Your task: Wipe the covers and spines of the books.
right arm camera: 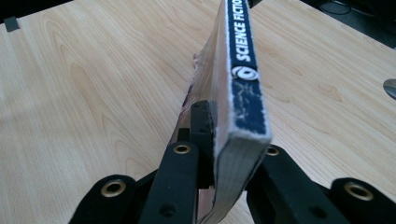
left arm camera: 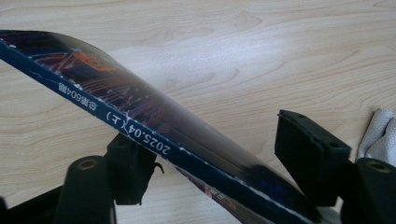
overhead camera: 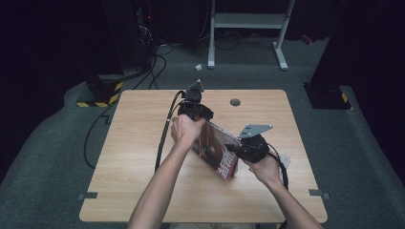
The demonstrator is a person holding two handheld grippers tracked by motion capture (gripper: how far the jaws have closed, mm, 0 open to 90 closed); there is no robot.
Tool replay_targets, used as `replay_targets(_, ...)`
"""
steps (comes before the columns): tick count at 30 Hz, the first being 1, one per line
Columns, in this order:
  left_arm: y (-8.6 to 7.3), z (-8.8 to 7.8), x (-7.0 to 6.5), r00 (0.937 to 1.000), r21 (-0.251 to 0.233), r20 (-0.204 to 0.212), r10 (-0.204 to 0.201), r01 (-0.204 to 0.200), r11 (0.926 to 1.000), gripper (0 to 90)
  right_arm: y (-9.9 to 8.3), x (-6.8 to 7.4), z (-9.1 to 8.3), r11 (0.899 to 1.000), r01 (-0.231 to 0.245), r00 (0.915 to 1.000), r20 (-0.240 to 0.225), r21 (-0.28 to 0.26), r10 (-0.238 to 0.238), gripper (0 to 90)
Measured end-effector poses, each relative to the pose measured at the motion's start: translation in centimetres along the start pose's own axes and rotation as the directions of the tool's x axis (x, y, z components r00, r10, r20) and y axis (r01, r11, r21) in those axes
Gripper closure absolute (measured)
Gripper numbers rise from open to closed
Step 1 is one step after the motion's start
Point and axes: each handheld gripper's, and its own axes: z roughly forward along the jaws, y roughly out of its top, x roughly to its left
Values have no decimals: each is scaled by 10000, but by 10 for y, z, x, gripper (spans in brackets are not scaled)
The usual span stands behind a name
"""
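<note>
**Magazine held between my two grippers above the table**

The magazine [overhead camera: 217, 150] hangs tilted over the middle of the wooden table [overhead camera: 143, 143], its blue spine [left arm camera: 140, 135] uppermost, printed "2025.04" and "SCIENCE FICTION". My right gripper [right arm camera: 224, 154] is clamped on its near corner, one jaw on each side of the page block. My left gripper [left arm camera: 219, 163] straddles the far end with its jaws spread apart; the right jaw stands clear of the cover. A crumpled white cloth [left arm camera: 380, 135] lies just beside that jaw.
</note>
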Motion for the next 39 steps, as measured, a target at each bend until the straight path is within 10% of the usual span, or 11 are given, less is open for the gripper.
replay_targets(17, -2, -3, 1, 9986, 59, -208, 484, -483, 9988, 498, -1, 9, 8, 9990, 412, 9987, -287, -156, -417, 799)
replay_targets(39, 7, -25, 12, 9953, -498, 792, 558, -519, 9974, 841, -23, 13, 31, 9838, 1407, 9818, -1437, 1112, -1242, 384)
